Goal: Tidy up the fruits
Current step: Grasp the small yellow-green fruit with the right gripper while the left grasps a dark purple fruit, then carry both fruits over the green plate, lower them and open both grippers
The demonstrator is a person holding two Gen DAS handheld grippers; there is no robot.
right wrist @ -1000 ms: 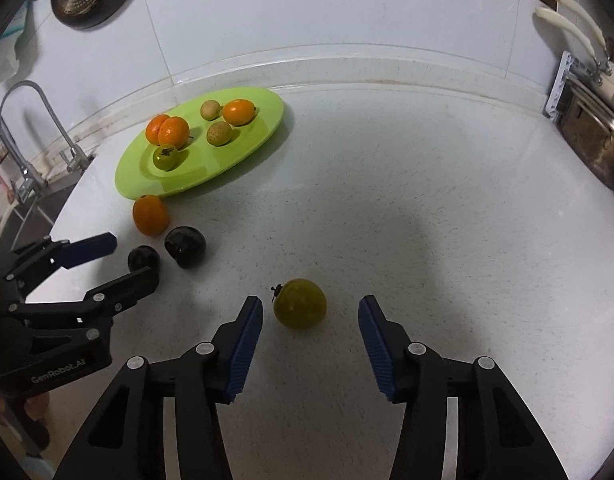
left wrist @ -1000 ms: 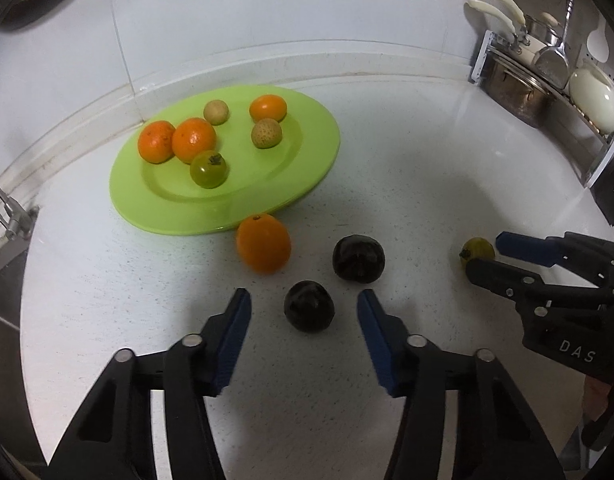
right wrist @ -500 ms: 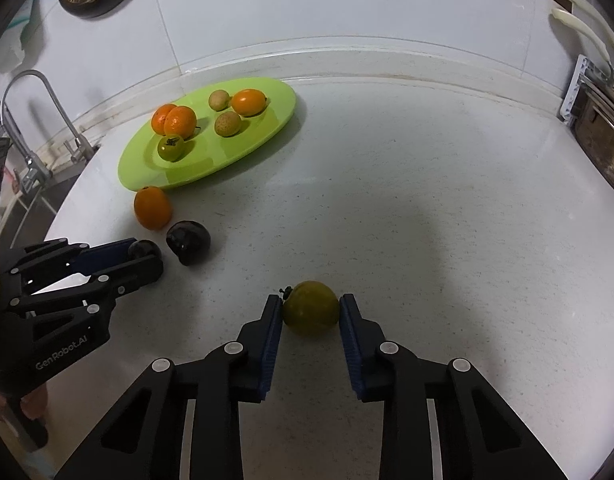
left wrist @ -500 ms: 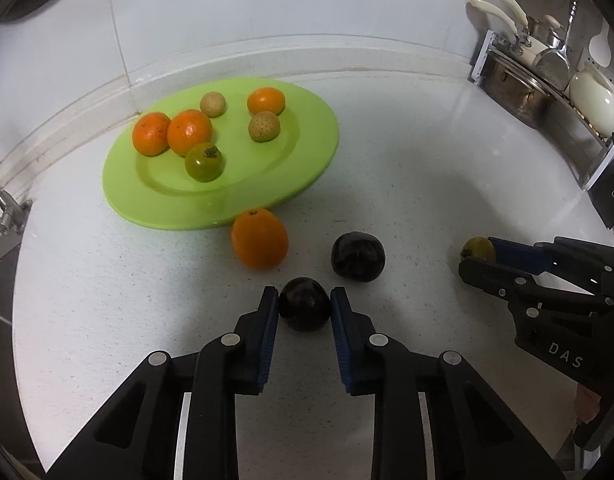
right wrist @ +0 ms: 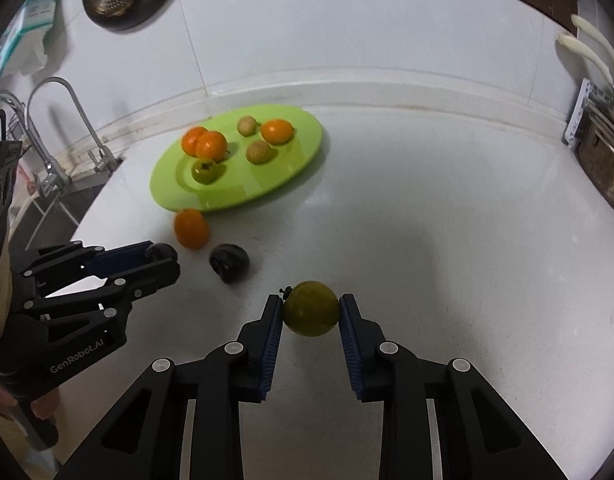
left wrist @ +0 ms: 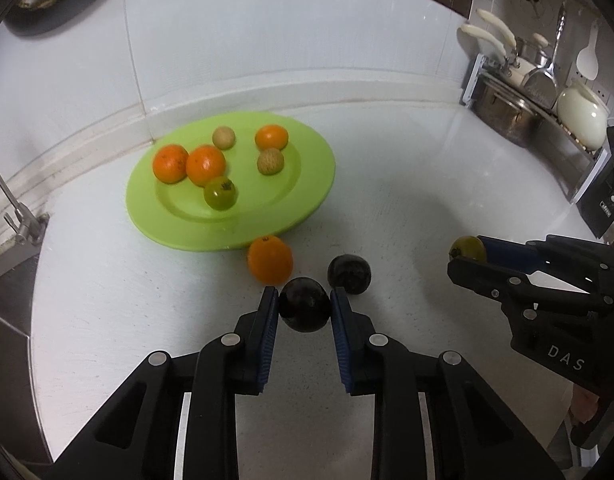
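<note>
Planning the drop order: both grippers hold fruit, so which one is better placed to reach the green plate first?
Left, probably. The left gripper, shut on the round dark purple fruit, sits near the green plate's front rim. The right gripper holds the round yellow-green fruit farther back.

Speckled white stone-like countertop (left wrist: 407, 208) looked smooth with a soft sheen. Lime-green round plastic plate (left wrist: 307, 184) was glossy, light glinting off its rim. Dark purple round fruit (left wrist: 305, 309) had slick shiny skin; olive-green round fruit (right wrist: 311, 308) was smooth, duller. Loose orange citrus fruit (left wrist: 270, 259) showed a fine pebbled, waxy rind. Two tan small round fruits (left wrist: 270, 161) looked rough and matt. Left gripper (left wrist: 305, 310) and right gripper (right wrist: 311, 310) were matt black plastic with ribbed blue rubbery pads (left wrist: 269, 332) and bare metal pins. Curved metal tap (right wrist: 75, 120) was polished; steel pot (left wrist: 503, 114) was brushed, reflective. White wall panels (left wrist: 267, 32) were smooth, semi-gloss.
</note>
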